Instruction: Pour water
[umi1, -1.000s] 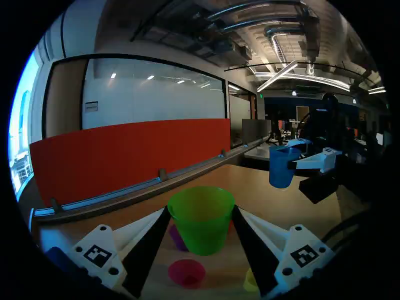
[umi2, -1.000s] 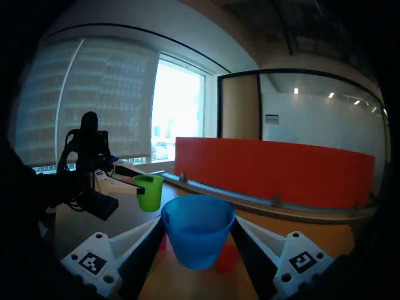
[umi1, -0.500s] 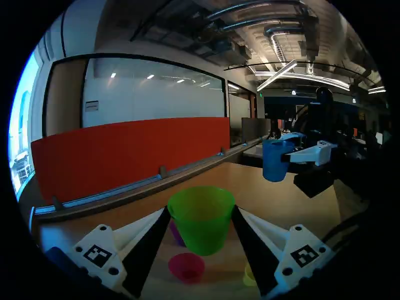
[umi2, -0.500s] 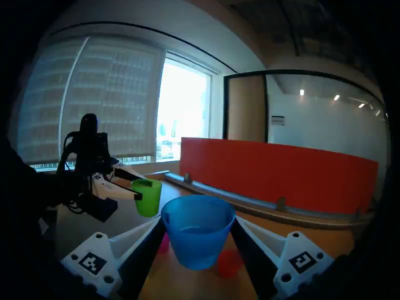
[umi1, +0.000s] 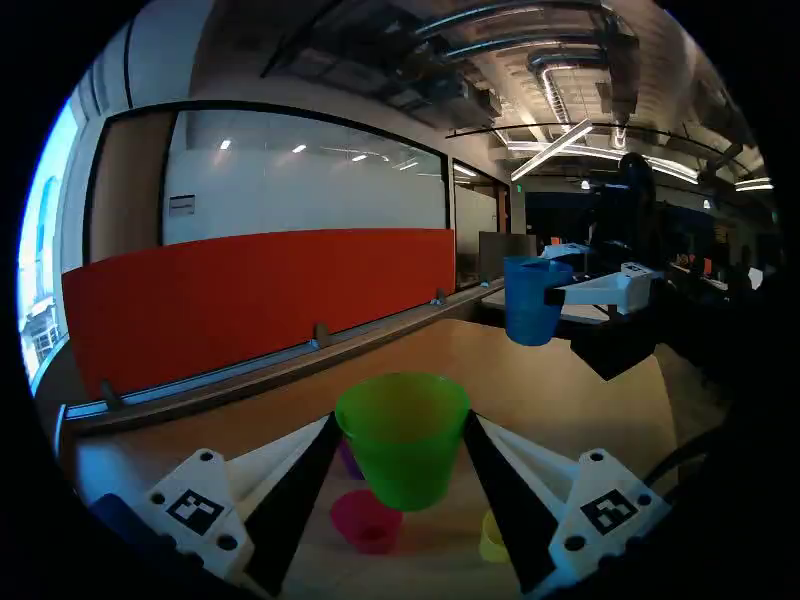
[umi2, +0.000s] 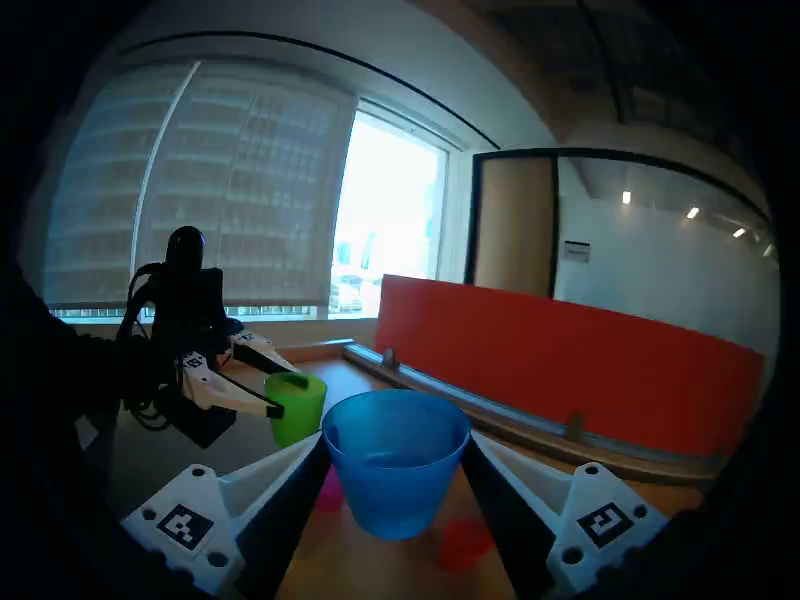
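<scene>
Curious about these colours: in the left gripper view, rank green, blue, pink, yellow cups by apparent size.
1. green cup, nearest the camera.
2. blue cup, farther off, true size unsure.
3. pink cup.
4. yellow cup, partly hidden.

In my right gripper view the window (umi2: 392, 225) burns out to pure white and backlights everything. The blinds (umi2: 200, 200) beside it glow softly, and the blue cup (umi2: 396, 460) shines translucent. My left gripper view is dimmer, lit by ceiling strip lights (umi1: 552, 152), with small spots glinting on the glass wall (umi1: 300, 190). The green cup (umi1: 403, 440) looks sharp and evenly lit, while the far right sinks into murk. Straight lines bow near the edges of both views.
</scene>
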